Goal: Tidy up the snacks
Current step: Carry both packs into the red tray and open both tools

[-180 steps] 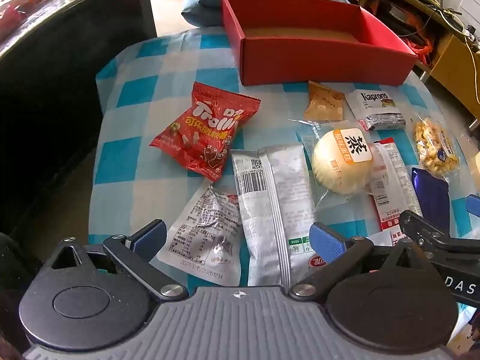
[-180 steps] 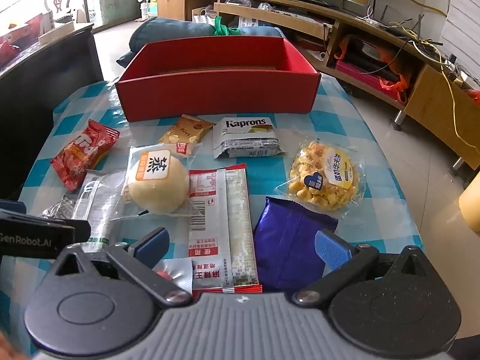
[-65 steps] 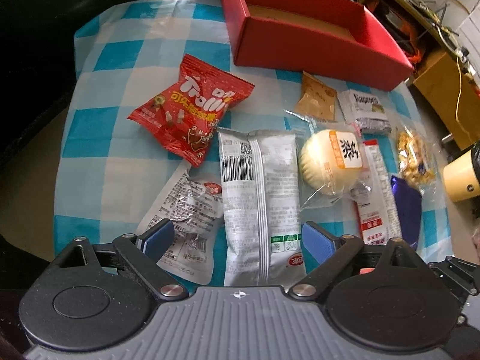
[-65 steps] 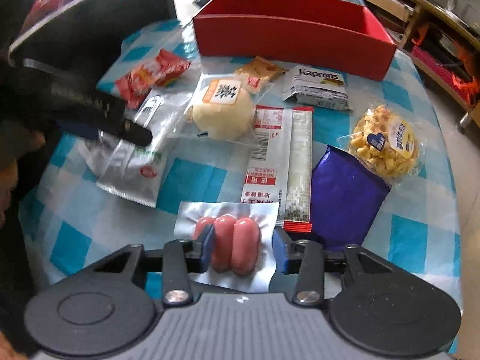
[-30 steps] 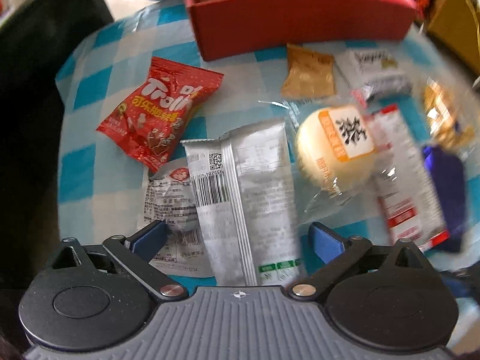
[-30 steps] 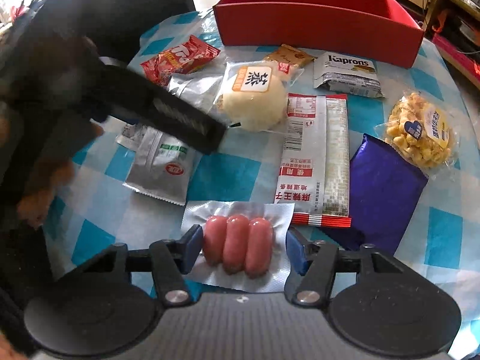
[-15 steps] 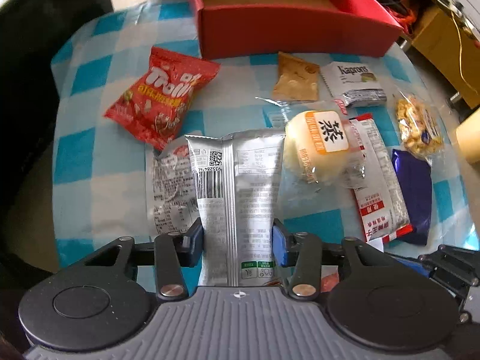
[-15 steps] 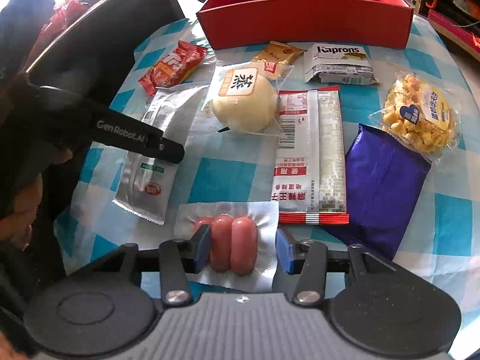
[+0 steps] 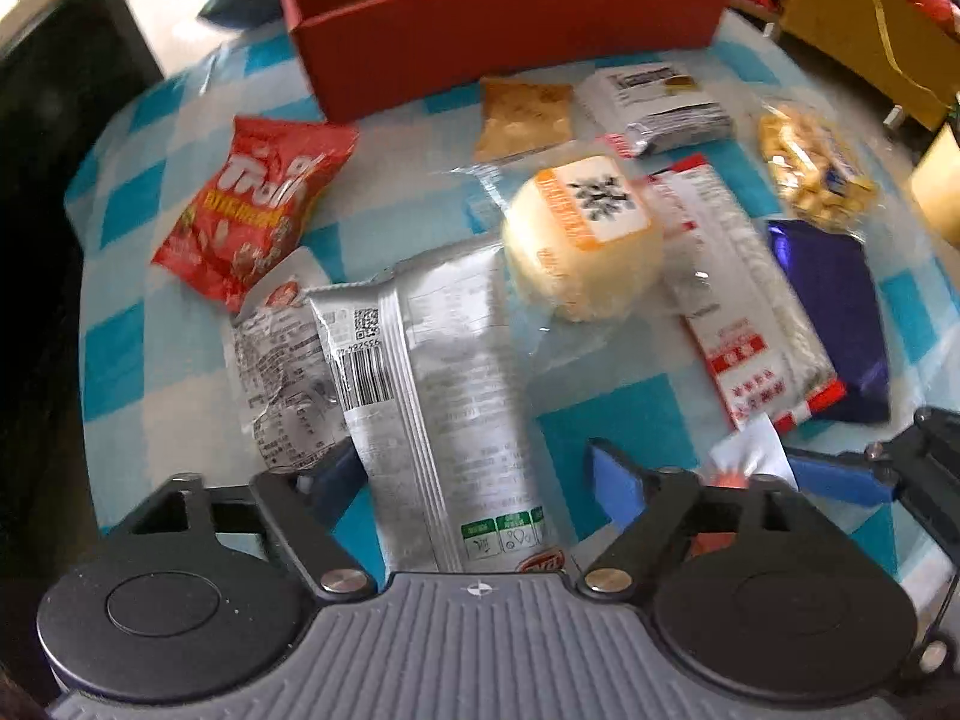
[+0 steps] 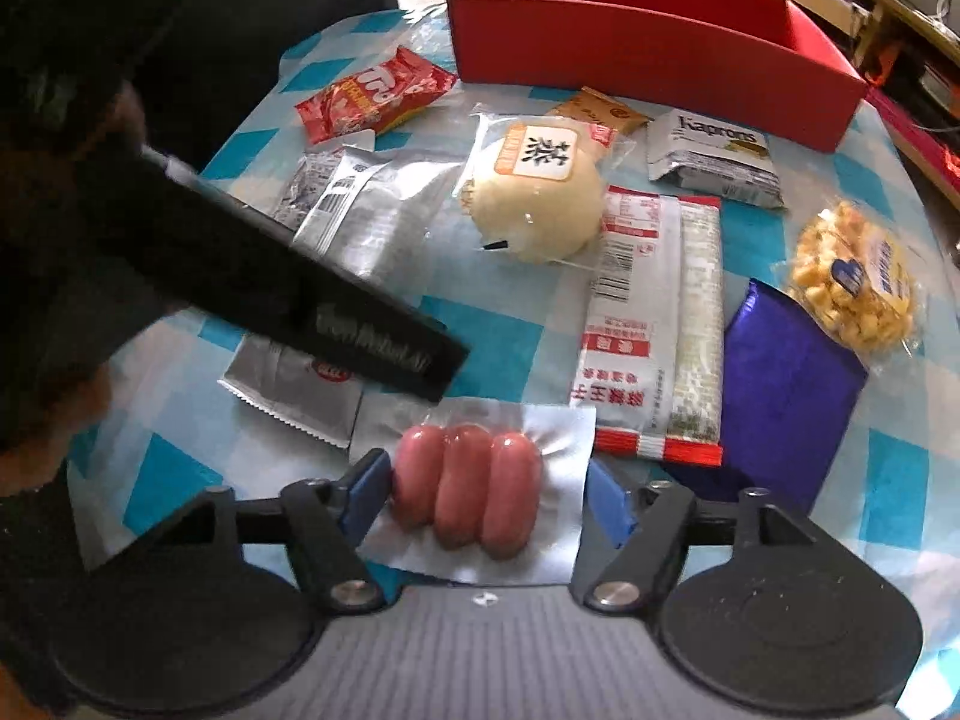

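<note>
The left gripper (image 9: 474,480) pointed steeply down over the silver pack (image 9: 432,396), and its jaws were opening, with the near end of the pack lying between them. The left pad was at the pack's edge, partly hidden, but the right pad stood clearly apart from it, so the pack was released, not grasped. Beyond these jaws, to the left, lay the red bag (image 9: 258,204), straight ahead the bun (image 9: 582,240), and far ahead the red box (image 9: 510,18), which looked empty as far as the view showed. The right gripper (image 10: 480,501) had its jaws opening too, and the sausage pack (image 10: 474,492) lay between them; the left pad was at or very near the foil edge and the right pad just beside it, with no pressing that I could see. To the right of these jaws, a little ahead, lay the blue pack (image 10: 786,384). I judged the step to be a grasp of one snack in each gripper, for carrying to the box. To do it well, each gripper should be centred over its pack, lowered until the pads reach the cloth (image 10: 498,354), and closed on the pack's body, not on the thin slippery seam.
</note>
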The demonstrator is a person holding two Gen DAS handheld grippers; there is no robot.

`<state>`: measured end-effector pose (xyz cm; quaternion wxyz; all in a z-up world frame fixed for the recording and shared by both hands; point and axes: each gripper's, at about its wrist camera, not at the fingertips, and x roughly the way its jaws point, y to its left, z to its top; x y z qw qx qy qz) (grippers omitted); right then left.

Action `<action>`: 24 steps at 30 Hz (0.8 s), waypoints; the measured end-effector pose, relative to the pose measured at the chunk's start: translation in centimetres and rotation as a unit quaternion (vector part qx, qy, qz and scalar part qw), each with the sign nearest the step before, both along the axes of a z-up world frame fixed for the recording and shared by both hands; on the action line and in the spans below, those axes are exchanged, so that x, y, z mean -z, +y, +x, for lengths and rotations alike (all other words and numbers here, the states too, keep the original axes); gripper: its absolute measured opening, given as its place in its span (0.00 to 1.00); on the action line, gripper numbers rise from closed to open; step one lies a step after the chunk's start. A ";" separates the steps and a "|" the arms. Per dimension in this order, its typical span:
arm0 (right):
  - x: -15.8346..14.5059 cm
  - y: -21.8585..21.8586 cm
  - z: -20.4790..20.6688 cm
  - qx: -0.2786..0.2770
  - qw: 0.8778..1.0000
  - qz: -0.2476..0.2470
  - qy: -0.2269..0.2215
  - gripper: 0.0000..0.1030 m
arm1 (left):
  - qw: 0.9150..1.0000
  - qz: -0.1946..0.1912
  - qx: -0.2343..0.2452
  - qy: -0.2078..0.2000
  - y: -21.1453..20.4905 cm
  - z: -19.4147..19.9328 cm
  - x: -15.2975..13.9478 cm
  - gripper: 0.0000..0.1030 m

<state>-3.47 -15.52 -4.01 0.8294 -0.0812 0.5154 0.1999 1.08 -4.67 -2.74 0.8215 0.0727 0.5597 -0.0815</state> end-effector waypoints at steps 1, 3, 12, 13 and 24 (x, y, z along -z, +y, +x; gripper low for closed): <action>-0.2 0.0 -0.3 0.004 1.000 -0.006 -0.008 0.59 | 1.000 -0.005 0.001 -0.001 0.2 -0.2 -0.3 0.57; -0.8 -0.2 -0.7 0.011 0.999 -0.019 -0.026 0.54 | 1.000 -0.021 -0.008 0.005 0.8 -0.3 -0.7 0.54; -3.5 -2.4 -1.1 0.056 0.997 0.007 -0.061 0.52 | 0.998 -0.057 -0.028 -0.007 2.7 -0.1 -2.8 0.49; -3.9 -2.6 -1.0 0.060 0.996 0.011 -0.064 0.52 | 0.997 -0.066 -0.028 -0.006 2.9 0.1 -3.0 0.49; -9.3 -2.4 5.6 0.071 0.987 0.041 -0.137 0.53 | 0.993 -0.097 -0.009 -0.069 2.0 5.2 -8.1 0.49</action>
